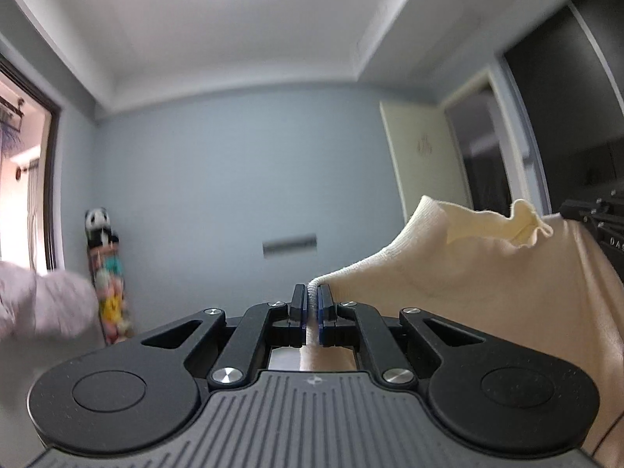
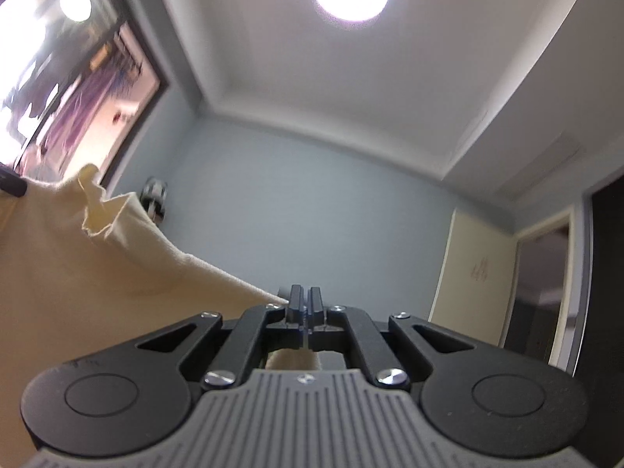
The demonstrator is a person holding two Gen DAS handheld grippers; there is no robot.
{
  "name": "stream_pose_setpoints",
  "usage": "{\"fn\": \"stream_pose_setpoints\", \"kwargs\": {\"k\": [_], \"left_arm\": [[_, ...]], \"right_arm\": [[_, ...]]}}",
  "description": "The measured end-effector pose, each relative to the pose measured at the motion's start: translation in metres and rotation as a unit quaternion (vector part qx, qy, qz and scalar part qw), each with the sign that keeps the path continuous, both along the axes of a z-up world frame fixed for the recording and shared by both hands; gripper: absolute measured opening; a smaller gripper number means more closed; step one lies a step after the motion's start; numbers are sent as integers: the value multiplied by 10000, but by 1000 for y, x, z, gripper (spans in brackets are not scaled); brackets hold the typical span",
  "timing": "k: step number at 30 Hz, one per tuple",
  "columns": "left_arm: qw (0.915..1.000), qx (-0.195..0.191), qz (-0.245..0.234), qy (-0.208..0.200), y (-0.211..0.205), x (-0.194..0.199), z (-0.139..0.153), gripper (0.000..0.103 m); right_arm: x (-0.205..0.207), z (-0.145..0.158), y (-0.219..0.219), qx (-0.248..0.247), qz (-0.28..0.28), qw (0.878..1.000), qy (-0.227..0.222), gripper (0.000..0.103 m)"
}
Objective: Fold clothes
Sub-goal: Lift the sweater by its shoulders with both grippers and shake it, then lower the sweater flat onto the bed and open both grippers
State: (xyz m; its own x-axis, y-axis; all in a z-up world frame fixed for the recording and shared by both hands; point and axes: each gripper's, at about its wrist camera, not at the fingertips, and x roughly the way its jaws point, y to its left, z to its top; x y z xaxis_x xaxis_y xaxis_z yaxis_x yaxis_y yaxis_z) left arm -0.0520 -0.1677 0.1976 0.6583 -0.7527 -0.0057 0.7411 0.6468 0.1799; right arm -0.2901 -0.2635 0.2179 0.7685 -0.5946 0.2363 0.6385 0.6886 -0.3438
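Observation:
A cream garment [image 1: 475,273] is held up in the air between both grippers, and both cameras point up at the wall and ceiling. My left gripper [image 1: 311,292] is shut on its ribbed edge, and the cloth spreads off to the right. My right gripper [image 2: 306,296] is shut on the same garment [image 2: 97,265], which spreads off to the left. The garment's neck opening [image 1: 499,226] sags between the two grips. The right gripper's body [image 1: 600,226] shows at the right edge of the left wrist view. The garment's lower part is out of view.
A pink cloth [image 1: 43,296] shows blurred at the left. A panda toy on a colourful stand [image 1: 105,269] stands by the blue wall. An open cream door [image 1: 425,163] and a dark wardrobe [image 1: 565,109] are to the right. A window [image 2: 66,74] is to the left.

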Motion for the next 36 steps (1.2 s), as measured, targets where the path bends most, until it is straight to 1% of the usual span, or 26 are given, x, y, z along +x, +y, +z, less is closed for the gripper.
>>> {"fn": "stream_pose_setpoints", "kwargs": {"k": [4,7,10,13,14,17,19,20,21,22,25,27,28,29,30,31,34,36], "left_arm": [[9977,571,64,361,-39,47,-41,3],[9926,1052,147,584,-69,85,-79,3],[9847,1531,228,806,-99,123,-117,3],[9738,2005,309,1025,-128,162,-155,3],[9696,2162,336,1098,-138,174,-167,4],[9550,2628,416,1313,-168,213,-205,3],[9425,2955,507,1479,-183,236,-235,3],[9355,3110,567,1579,-186,247,-251,3],[9298,3188,631,1730,-182,256,-265,3],[9258,3216,692,1864,-182,264,-279,3],[9206,3123,820,2198,-172,279,-299,3],[9182,3109,869,2294,-167,285,-304,3],[9174,3126,878,2301,-169,284,-309,3],[9166,3149,880,2299,-169,283,-309,3],[9161,3171,882,2290,-168,285,-309,4],[9155,3193,886,2282,-167,287,-309,4],[9126,3256,914,2296,-169,286,-315,4],[9107,3294,942,2309,-172,286,-317,4]], "right_arm": [[51,-37,-50,452,-90,9972,587,2],[90,-65,-85,777,-167,9921,968,2],[132,-95,-120,896,-335,9872,1273,0],[175,-119,-158,905,-551,9825,1534,0],[190,-126,-174,1142,-530,9782,1653,0],[229,-154,-223,1867,-475,9602,2020,0],[245,-180,-244,2217,-399,9471,2287,0],[250,-192,-252,2419,-312,9392,2416,0],[256,-204,-261,2620,-224,9307,2544,0],[260,-217,-268,2835,-112,9210,2671,0],[263,-257,-283,3569,472,8840,2982,5],[260,-282,-285,3888,750,8633,3131,7],[261,-291,-283,4008,888,8545,3184,14],[266,-295,-277,4100,1019,8474,3217,27],[267,-302,-275,4165,1122,8421,3238,33],[270,-307,-274,4194,1189,8393,3249,39],[275,-319,-267,4246,1252,8340,3293,39],[284,-328,-268,4332,1248,8277,3340,39]]}}
